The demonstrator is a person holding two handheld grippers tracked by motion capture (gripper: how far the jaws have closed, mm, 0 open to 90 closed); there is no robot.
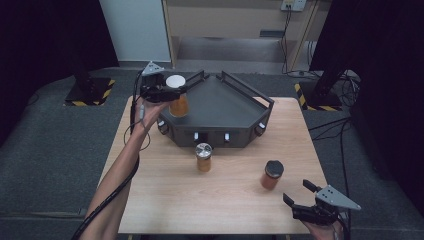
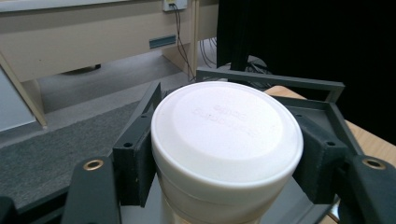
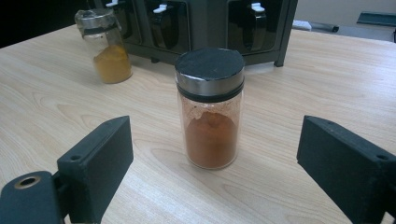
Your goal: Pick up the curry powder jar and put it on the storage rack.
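I am clamping my left hand-held gripper (image 1: 167,92) on the white-lidded jar (image 1: 177,98) just under its lid, holding it over the far left corner of the dark tray (image 1: 235,107). I judge the placing step is in hand; next I should lower it onto the tray floor and let go. My right hand-held gripper (image 1: 300,195) is waiting open at the near right of the surface (image 1: 165,195), facing the black-lidded jar (image 3: 211,109).

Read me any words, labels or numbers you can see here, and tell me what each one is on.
White lid of the jar in the left gripper: two lines of raised lettering, upside down and too faint to read.
Silver-lid jar: no label.
Black-lid jar: no label.
Rack: no text.
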